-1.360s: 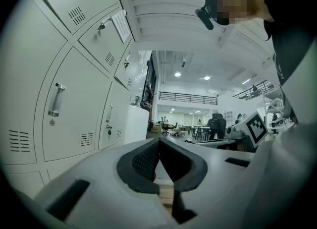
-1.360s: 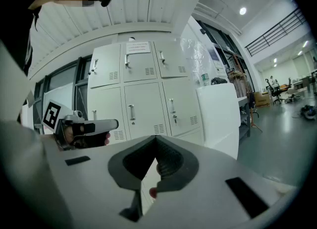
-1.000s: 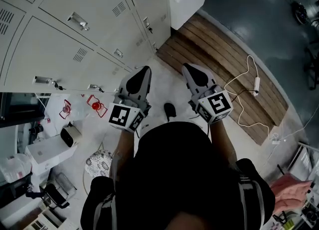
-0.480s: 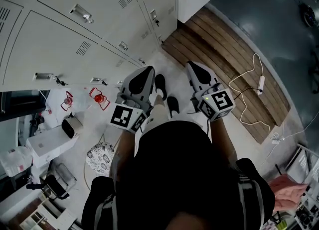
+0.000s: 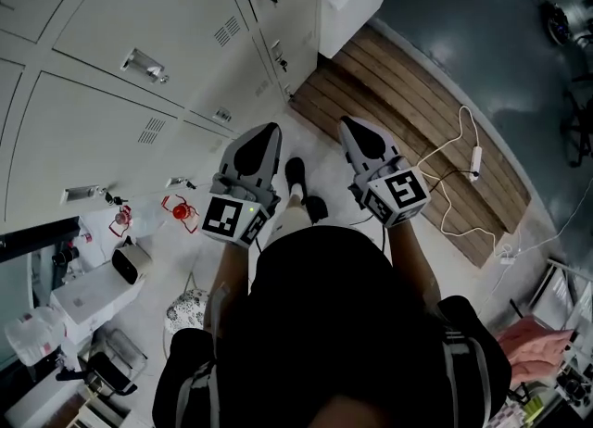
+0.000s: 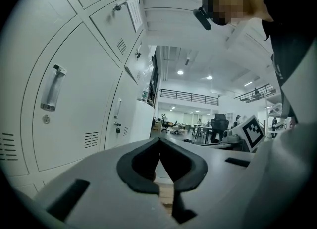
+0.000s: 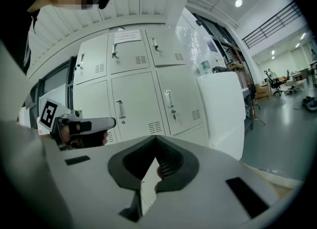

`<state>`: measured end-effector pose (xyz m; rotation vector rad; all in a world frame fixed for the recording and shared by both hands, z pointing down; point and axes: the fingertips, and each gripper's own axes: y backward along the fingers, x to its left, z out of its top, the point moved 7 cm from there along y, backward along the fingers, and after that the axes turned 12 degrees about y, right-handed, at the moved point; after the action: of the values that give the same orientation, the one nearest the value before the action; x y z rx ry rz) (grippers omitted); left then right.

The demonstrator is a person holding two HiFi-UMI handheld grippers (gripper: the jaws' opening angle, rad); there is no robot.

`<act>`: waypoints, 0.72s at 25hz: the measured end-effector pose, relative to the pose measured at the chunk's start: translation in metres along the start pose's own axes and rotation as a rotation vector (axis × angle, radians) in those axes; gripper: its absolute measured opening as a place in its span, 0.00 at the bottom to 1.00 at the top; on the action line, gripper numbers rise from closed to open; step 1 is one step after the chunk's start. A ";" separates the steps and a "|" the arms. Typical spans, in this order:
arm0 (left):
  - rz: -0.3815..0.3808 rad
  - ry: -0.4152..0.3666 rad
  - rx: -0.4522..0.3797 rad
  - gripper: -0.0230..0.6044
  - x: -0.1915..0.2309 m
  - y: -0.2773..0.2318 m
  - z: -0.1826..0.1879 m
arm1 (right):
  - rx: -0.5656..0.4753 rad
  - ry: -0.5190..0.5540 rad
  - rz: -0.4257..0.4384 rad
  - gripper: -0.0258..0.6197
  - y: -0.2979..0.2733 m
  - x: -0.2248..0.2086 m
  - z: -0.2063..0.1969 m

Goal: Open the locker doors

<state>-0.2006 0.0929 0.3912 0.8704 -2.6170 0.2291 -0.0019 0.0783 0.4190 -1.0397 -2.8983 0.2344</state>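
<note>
Two tongs held low, side by side: left tongs (image 5: 267, 130) pressed together with nothing between, right tongs (image 5: 346, 124) likewise shut and empty. Pale grey metal locker doors (image 5: 120, 130) closed, ahead and to the left, apart from both tongs. Brown wooden slat platform (image 5: 408, 120) off to the right, thin white cable (image 5: 476, 159) lying across its far end.

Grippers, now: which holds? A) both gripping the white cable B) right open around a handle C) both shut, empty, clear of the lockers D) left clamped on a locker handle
C: each gripper view shows jaws meeting with nothing between; the head view has the left gripper and right gripper short of the locker doors.
</note>
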 end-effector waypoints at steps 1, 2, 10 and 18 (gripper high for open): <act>-0.003 0.001 -0.003 0.06 0.007 -0.004 0.004 | 0.008 0.004 0.000 0.05 -0.007 -0.001 0.003; -0.005 -0.001 -0.005 0.06 0.014 -0.008 0.008 | 0.014 0.007 -0.001 0.05 -0.014 -0.002 0.007; -0.018 -0.016 0.007 0.06 0.066 -0.038 0.031 | 0.020 0.018 -0.039 0.05 -0.068 -0.016 0.024; -0.057 -0.034 0.004 0.06 0.105 -0.065 0.038 | 0.001 0.035 -0.045 0.05 -0.126 -0.024 0.036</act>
<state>-0.2500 -0.0257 0.4001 0.9567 -2.6195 0.2062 -0.0662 -0.0371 0.4036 -0.9678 -2.8856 0.2133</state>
